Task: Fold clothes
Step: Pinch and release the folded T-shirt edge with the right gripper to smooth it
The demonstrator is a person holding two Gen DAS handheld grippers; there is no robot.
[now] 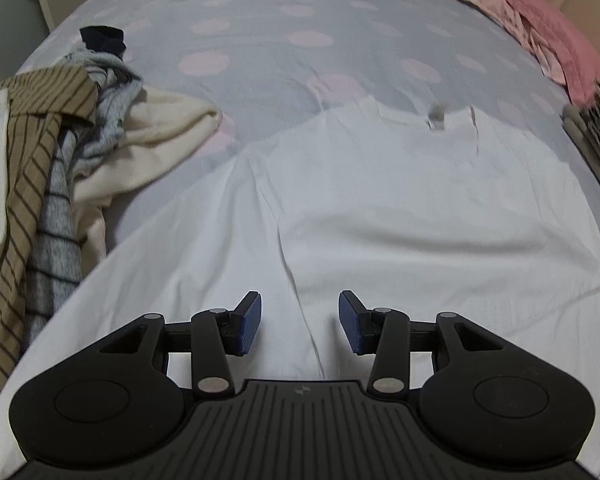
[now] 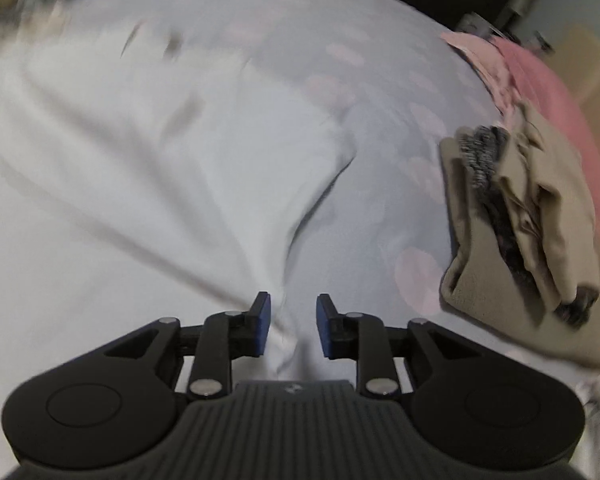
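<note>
A white T-shirt [image 1: 380,208] lies spread flat on the bed, its collar and grey neck tag at the far end. My left gripper [image 1: 300,322] hovers open over the shirt's near part, and a long crease runs up between its blue pads. In the blurred right wrist view the same shirt [image 2: 140,160] fills the left side. Its edge gathers into a raised ridge that runs down between the fingers of my right gripper [image 2: 293,330]. That gripper is open, with the pads standing apart on either side of the ridge.
The bed sheet [image 1: 260,40] is grey with pink dots. A heap of unfolded clothes [image 1: 52,160], brown-striped, grey and cream, sits at the left. Pink garments [image 1: 540,40] lie at the far right. A folded beige stack [image 2: 520,208] rests to the right of my right gripper.
</note>
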